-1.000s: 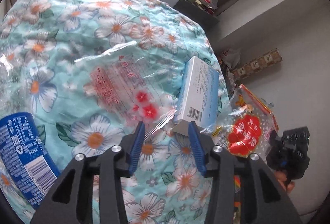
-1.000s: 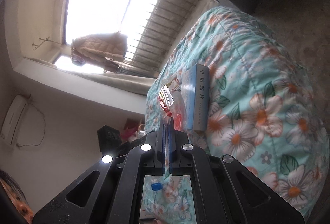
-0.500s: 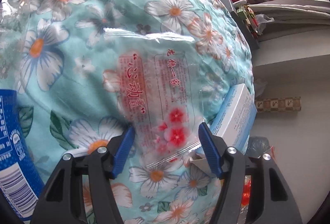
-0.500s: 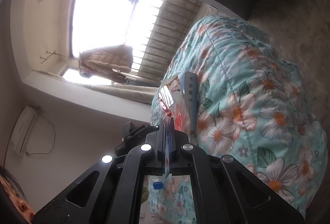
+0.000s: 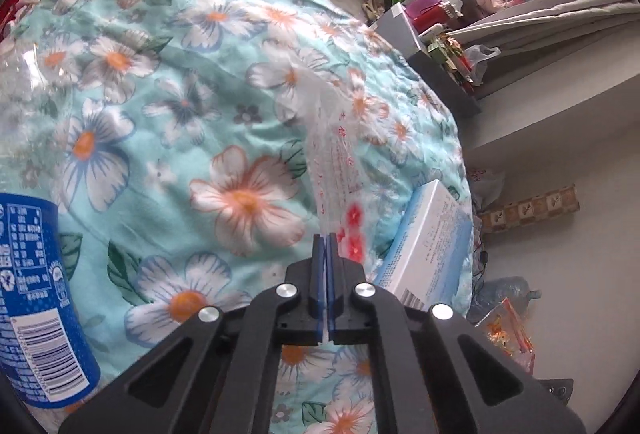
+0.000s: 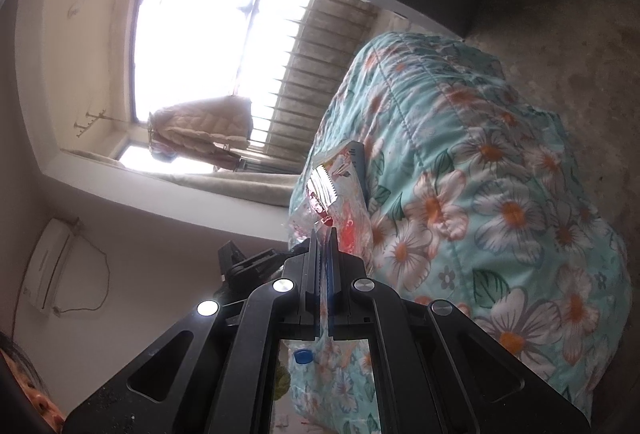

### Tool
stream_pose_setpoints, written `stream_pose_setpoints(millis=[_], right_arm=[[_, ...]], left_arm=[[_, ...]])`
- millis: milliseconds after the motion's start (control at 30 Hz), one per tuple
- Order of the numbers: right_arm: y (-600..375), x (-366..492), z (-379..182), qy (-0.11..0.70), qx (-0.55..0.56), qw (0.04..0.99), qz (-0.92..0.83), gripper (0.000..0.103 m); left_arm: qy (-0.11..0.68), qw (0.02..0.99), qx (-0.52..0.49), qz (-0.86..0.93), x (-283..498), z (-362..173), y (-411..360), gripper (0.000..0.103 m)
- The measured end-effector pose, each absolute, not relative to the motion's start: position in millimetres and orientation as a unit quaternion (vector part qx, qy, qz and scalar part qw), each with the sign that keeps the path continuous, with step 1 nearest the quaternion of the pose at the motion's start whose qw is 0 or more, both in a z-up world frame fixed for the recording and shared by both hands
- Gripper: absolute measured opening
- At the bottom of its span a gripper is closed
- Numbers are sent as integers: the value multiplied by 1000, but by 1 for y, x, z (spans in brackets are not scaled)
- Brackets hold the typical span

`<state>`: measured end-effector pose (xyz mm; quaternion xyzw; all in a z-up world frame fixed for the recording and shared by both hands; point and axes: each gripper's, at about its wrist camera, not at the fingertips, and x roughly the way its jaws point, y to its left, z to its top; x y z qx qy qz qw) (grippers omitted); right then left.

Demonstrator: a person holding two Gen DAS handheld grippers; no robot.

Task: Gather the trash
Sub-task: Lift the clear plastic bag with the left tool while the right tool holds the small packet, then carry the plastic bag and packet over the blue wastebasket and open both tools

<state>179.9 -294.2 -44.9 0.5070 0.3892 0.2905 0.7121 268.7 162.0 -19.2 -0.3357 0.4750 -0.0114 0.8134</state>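
left claw (image 5: 325, 240) clamped on clear wrapper (image 5: 334, 170), right claw (image 6: 325, 234) pinching plastic bag (image 6: 340, 194)

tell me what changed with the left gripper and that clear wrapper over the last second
The left gripper was open around the clear wrapper's edge half a second ago; its jaws have now shut on it, and the wrapper stands up off the floral quilt instead of lying flat. The right gripper stays shut on its own bag. The blue-and-white box and blue-label bottle remain on the quilt.
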Motion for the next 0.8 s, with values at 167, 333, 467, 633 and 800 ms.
stream_pose_setpoints(millis=[167, 333, 467, 633, 800], right_arm=[[-295, 172, -40, 385, 508, 715, 288, 1], [-295, 165, -30, 377, 509, 719, 287, 1], [-301, 156, -23, 366, 511, 724, 283, 1], [-326, 141, -13, 338, 524, 738, 259, 1], [-365, 117, -8, 305, 537, 757, 212, 1]], left_arm=[[438, 849, -292, -36, 254, 18, 152, 0], [397, 881, -249, -64, 230, 58, 141, 0], [369, 897, -226, -94, 211, 85, 128, 0], [343, 906, -203, -140, 196, 109, 100, 0], [342, 902, -173, -198, 194, 118, 49, 0]])
